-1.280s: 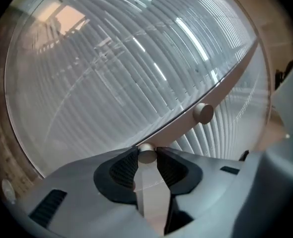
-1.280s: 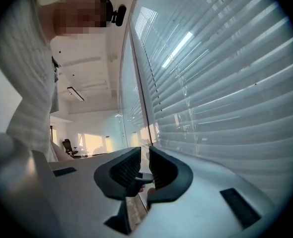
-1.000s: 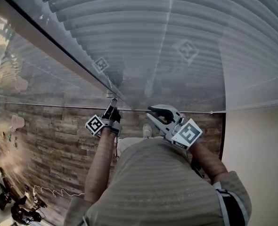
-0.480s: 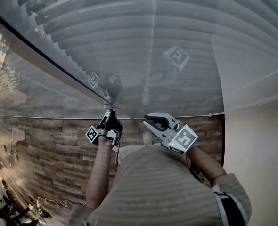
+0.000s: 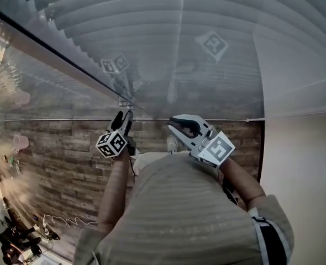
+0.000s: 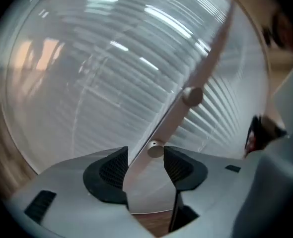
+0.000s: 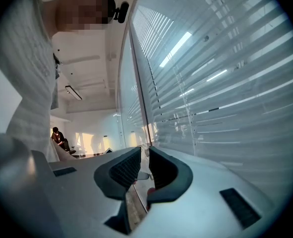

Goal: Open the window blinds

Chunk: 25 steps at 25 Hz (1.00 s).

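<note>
Two jaws of left gripper opening, pale tilt wand slanting up between the pads. Right gripper beside it, jaws nearly together with a slim gap, clamped on nothing. Beyond both, window blinds hanging close ahead, wand lying against the slats.

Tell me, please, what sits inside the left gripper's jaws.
The white blind wand runs between the opening jaws of the left gripper, with slats behind it. The gripper's body covers the wand's lower end.
</note>
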Motion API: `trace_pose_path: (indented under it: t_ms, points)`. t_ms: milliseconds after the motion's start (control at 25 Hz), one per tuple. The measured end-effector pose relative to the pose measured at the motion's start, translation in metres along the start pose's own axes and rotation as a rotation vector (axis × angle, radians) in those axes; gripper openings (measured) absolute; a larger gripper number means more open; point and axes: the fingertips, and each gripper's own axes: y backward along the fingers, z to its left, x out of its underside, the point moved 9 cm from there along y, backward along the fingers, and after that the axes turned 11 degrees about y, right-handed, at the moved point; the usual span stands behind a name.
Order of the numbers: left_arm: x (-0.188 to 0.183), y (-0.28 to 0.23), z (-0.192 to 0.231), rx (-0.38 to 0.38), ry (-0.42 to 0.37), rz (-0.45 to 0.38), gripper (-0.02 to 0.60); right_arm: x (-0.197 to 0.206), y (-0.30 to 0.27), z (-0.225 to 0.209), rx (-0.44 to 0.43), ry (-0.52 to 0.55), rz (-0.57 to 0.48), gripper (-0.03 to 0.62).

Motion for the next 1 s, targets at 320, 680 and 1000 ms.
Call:
trace_pose_path:
  t_ms: [320,680,1000]
  points:
    - [0.004,-0.008,-0.047,-0.189,-0.774,-0.014,0.218,0.004,-0.012,-0.008,-0.006,-0.003,-0.002,0.055]
    - [0.006,-0.021,-0.046,-0.254,-0.766,-0.002,0.132,0.0,-0.006,-0.013,0.01,-0.006,-0.006,0.055]
    - [-0.011,-0.019,-0.04,-0.17,-0.506,0.016,0.123,0.003,-0.005,-0.017,0.011,-0.026,-0.021,0.055]
